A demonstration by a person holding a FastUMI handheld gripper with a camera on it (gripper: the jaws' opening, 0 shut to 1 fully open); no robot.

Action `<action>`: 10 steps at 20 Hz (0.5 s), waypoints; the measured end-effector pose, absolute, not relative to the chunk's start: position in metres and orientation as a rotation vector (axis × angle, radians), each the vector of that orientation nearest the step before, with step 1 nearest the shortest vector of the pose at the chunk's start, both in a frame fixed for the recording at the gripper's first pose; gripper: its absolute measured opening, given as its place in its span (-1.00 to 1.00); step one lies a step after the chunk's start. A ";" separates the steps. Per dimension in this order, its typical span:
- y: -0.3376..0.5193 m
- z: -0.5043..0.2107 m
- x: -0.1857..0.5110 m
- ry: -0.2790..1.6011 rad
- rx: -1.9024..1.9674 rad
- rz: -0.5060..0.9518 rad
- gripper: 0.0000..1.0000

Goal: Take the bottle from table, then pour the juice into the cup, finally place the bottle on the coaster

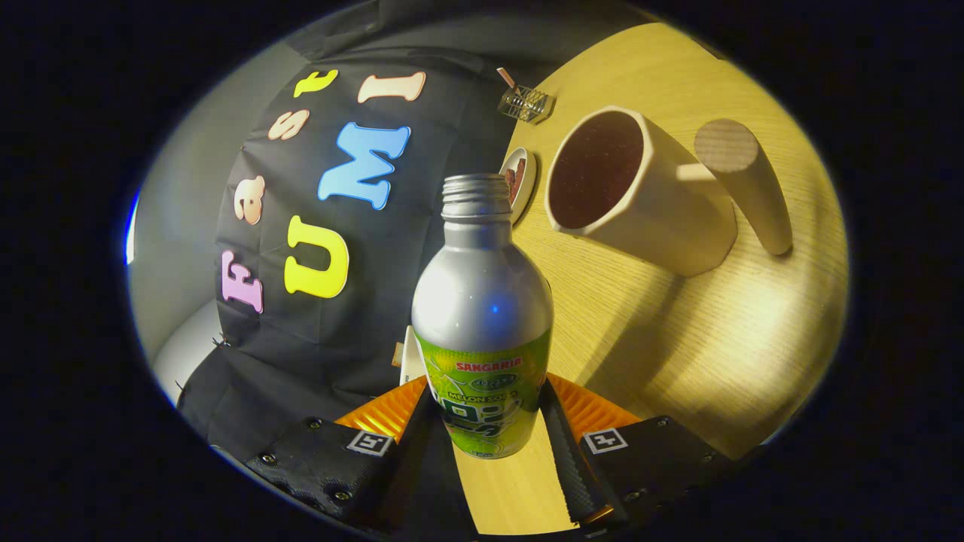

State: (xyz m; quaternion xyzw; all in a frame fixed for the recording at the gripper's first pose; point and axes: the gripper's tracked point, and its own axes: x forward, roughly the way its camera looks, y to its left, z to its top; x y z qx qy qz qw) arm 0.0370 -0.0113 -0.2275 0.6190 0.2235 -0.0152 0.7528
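Observation:
A silver metal bottle [482, 301] with a green label stands up between my fingers, and my gripper [486, 414] is shut on its lower body. Its threaded mouth is uncapped. My view is rolled sideways, so the wooden table [715, 339] rises on the right. Beyond the bottle and to its right is a cream cup [640, 192] with a dark inside and a round wooden handle [742, 181]. The bottle's mouth is close beside the cup's rim, a little short of it. I see no liquid flowing. A pale edge [407, 354] pokes out behind the bottle's left side; I cannot tell what it is.
A small white dish [520, 181] with brownish pieces sits just behind the bottle's neck, next to the cup. Farther back is a small wire holder [525, 103] on the table's edge. The black cloth wall hangs to the left.

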 end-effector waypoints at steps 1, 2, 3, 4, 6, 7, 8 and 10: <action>-0.012 -0.226 0.040 0.489 1.371 -0.032 0.54; -0.012 -0.225 0.040 0.488 1.388 -0.034 0.54; -0.013 -0.225 0.043 0.486 1.405 -0.038 0.53; -0.015 -0.223 0.043 0.480 1.426 -0.042 0.53; -0.018 -0.220 0.043 0.472 1.468 -0.048 0.54; -0.018 -0.220 0.043 0.472 1.483 -0.050 0.54; -0.016 -0.219 0.046 0.472 1.499 -0.048 0.53; -0.012 -0.218 0.051 0.474 1.531 -0.046 0.53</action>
